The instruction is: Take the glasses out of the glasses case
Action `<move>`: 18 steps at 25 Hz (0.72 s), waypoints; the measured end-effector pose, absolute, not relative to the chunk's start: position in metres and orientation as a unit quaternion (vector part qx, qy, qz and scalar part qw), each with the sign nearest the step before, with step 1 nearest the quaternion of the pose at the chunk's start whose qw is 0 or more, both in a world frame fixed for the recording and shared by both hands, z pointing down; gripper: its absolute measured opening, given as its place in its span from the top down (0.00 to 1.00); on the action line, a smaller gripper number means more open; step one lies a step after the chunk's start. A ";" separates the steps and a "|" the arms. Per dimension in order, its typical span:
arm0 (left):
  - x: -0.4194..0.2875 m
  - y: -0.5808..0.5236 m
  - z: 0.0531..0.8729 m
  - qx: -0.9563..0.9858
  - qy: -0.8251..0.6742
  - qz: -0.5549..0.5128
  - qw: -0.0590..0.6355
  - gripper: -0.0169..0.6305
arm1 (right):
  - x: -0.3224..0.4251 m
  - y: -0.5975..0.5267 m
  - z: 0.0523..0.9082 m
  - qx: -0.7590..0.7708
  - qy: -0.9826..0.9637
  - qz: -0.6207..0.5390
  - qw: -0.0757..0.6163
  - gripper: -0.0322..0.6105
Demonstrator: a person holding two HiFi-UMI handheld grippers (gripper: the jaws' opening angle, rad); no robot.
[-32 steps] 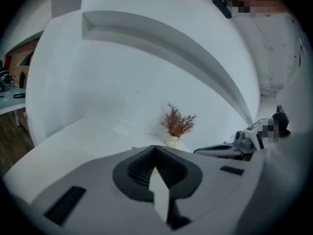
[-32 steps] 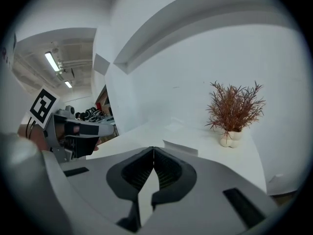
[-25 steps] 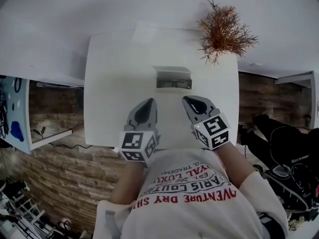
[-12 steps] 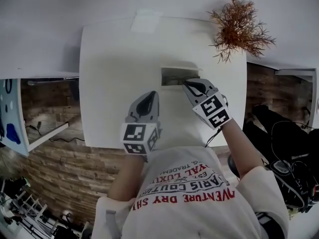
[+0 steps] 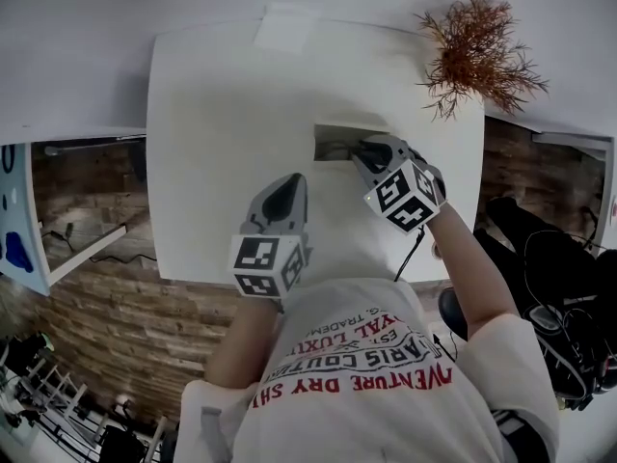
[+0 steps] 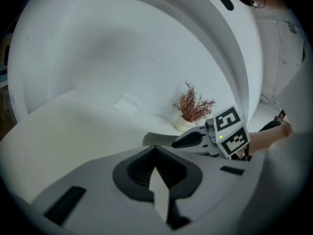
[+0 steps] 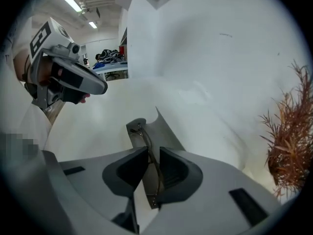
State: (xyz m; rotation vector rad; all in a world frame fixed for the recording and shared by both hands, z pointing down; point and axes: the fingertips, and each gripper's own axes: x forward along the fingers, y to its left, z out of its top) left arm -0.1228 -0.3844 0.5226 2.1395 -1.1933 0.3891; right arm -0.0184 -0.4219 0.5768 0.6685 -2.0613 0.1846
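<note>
The grey glasses case [image 5: 333, 141] lies open on the white table [image 5: 212, 143], right of centre. Thin metal-framed glasses [image 7: 143, 135] rest inside the case [image 7: 164, 131]. My right gripper [image 5: 364, 149] reaches into the case, and in the right gripper view its jaws [image 7: 152, 152] stand narrowly shut on the glasses' frame. My left gripper [image 5: 289, 183] hovers shut over bare table to the left of the case, holding nothing. The left gripper view [image 6: 155, 151] shows the case [image 6: 155, 139] and the right gripper [image 6: 188, 140] ahead of it.
A dried reddish plant [image 5: 477, 46] in a small white pot [image 6: 183, 124] stands at the table's far right corner. A flat white sheet [image 5: 282, 29] lies at the far edge. The table's near edge [image 5: 193, 280] is by the person's body.
The right gripper has moved forward from the near table to the case, and its jaws now sit around the glasses. The left gripper has hardly moved.
</note>
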 end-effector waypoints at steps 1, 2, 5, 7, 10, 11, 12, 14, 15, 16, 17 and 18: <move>-0.123 -0.384 0.523 0.815 -0.454 0.149 0.327 0.97 | -0.019 -0.422 0.578 0.269 -0.839 0.071 0.469 0.83; -0.123 -0.384 0.524 0.815 -0.454 0.150 0.329 0.97 | -0.020 -0.423 0.580 0.264 -0.838 0.069 0.473 0.83; -0.124 -0.385 0.525 0.813 -0.452 0.153 0.332 0.97 | -0.022 -0.421 0.587 0.244 -0.834 0.068 0.490 0.83; -0.125 -0.386 0.525 0.813 -0.451 0.156 0.333 0.97 | -0.022 -0.422 0.591 0.236 -0.831 0.071 0.498 0.83; -0.127 -0.386 0.526 0.812 -0.451 0.159 0.334 0.97 | -0.021 -0.423 0.595 0.227 -0.829 0.064 0.507 0.86; -0.128 -0.386 0.527 0.811 -0.451 0.160 0.335 0.97 | -0.021 -0.423 0.596 0.221 -0.829 0.056 0.511 0.87; -0.130 -0.387 0.528 0.810 -0.452 0.160 0.337 0.97 | -0.022 -0.423 0.596 0.216 -0.828 0.046 0.515 0.88; -0.133 -0.388 0.528 0.809 -0.453 0.159 0.340 0.97 | -0.022 -0.424 0.596 0.207 -0.827 0.027 0.522 0.89; -0.133 -0.389 0.528 0.808 -0.453 0.158 0.342 0.97 | -0.022 -0.424 0.595 0.203 -0.827 0.020 0.524 0.90; -0.134 -0.389 0.528 0.808 -0.453 0.157 0.343 0.97 | -0.023 -0.424 0.594 0.200 -0.827 0.014 0.526 0.90; -0.133 -0.389 0.527 0.808 -0.452 0.156 0.344 0.97 | -0.023 -0.424 0.594 0.196 -0.827 0.009 0.526 0.91; -0.133 -0.389 0.527 0.809 -0.450 0.156 0.344 0.97 | -0.023 -0.424 0.593 0.195 -0.829 0.005 0.525 0.91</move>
